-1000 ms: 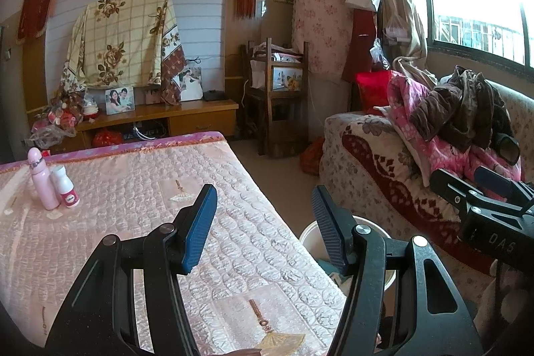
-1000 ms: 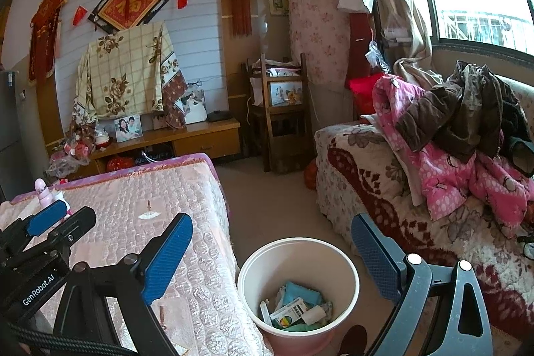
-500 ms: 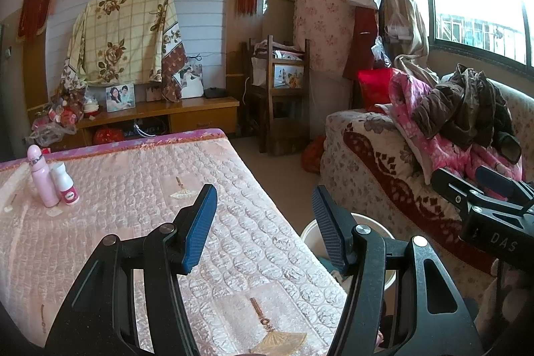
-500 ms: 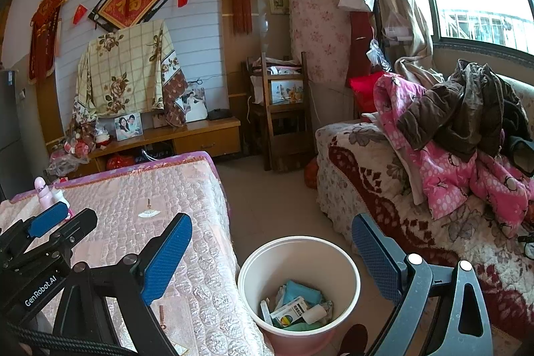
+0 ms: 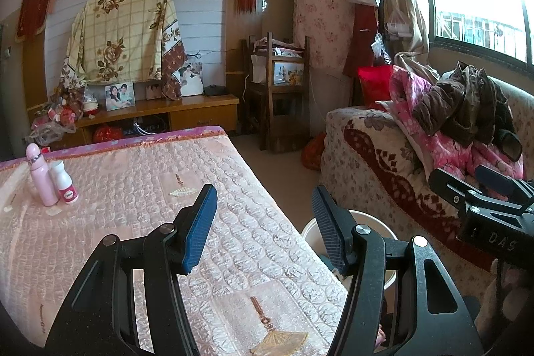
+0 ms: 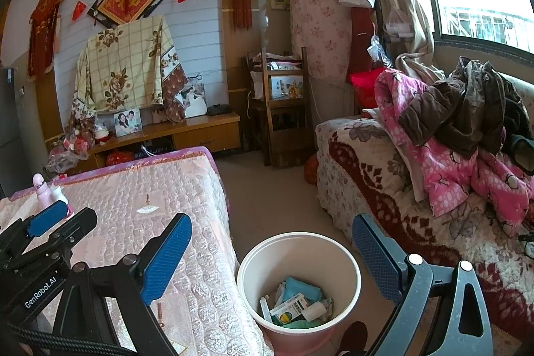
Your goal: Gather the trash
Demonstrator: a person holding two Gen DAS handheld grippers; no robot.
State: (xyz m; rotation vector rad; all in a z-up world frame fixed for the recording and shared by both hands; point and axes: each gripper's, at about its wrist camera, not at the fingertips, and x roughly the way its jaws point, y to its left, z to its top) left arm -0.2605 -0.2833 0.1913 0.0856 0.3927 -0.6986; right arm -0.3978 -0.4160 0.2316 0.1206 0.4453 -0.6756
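A white and pink trash bin (image 6: 247, 262) stands on the floor between the table and the sofa, with several pieces of trash (image 6: 295, 306) inside. Part of its rim (image 5: 308, 227) shows in the left wrist view. My right gripper (image 6: 272, 241) is open and empty, above the bin. My left gripper (image 5: 265, 226) is open and empty, over the table's right edge. A pink bottle (image 5: 40, 177) and a small white bottle (image 5: 65, 184) stand on the table's far left.
The table (image 5: 133, 182) has a pink quilted cover. A sofa (image 6: 383, 189) piled with clothes (image 6: 460, 129) stands on the right. A wooden cabinet (image 5: 187, 112) and chair (image 5: 283, 95) line the back wall. Bare floor (image 6: 267, 186) lies between table and sofa.
Both views have shifted very slightly. Both grippers stay open and empty, and the bin and bottles have not moved.
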